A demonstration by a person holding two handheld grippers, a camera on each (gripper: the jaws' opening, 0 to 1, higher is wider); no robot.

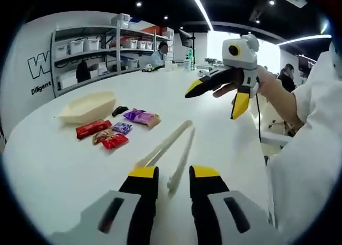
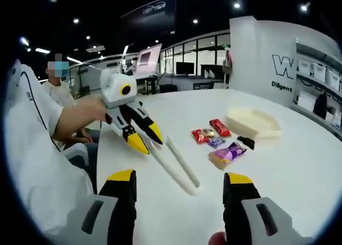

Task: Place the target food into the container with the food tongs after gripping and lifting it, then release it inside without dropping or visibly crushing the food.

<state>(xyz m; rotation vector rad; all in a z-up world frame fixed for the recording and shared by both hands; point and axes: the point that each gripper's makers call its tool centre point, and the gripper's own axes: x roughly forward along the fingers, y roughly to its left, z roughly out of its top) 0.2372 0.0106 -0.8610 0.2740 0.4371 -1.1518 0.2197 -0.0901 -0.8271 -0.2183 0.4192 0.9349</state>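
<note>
cream plastic food tongs [image 1: 170,154] lie flat on the white table [image 1: 64,170], their two arms splayed a little apart toward the far end and joined at the near end, just ahead of the left gripper [image 1: 173,175]. in the left gripper view its yellow-tipped black jaws stand parted, with the joined end of the tongs between the tips, though i cannot tell whether either jaw touches them. in the right gripper view the same tongs [image 2: 176,167] run along the table with the left gripper [image 2: 144,139] right at their end, its jaw tips close to each other there.

the right gripper [image 2: 181,183] has its jaws spread wide and grips nothing; in the left gripper view it [image 1: 222,95] hangs in the air above the table, held by a hand, jaws splayed open.

beyond the tongs sits a cluster of wrapped snacks: a red packet [image 1: 93,128], a second red packet [image 1: 114,141] (an orange-brown one is tucked against it), a small purple packet [image 1: 122,127], a larger purple-and-tan packet [image 1: 141,117] and a small black item [image 1: 119,110]. all lie on the table, none lifted. just past them rests the pale boat-shaped container [image 1: 88,107], apart from the snacks. shelves with storage bins [image 1: 88,52] line the far wall.
</note>
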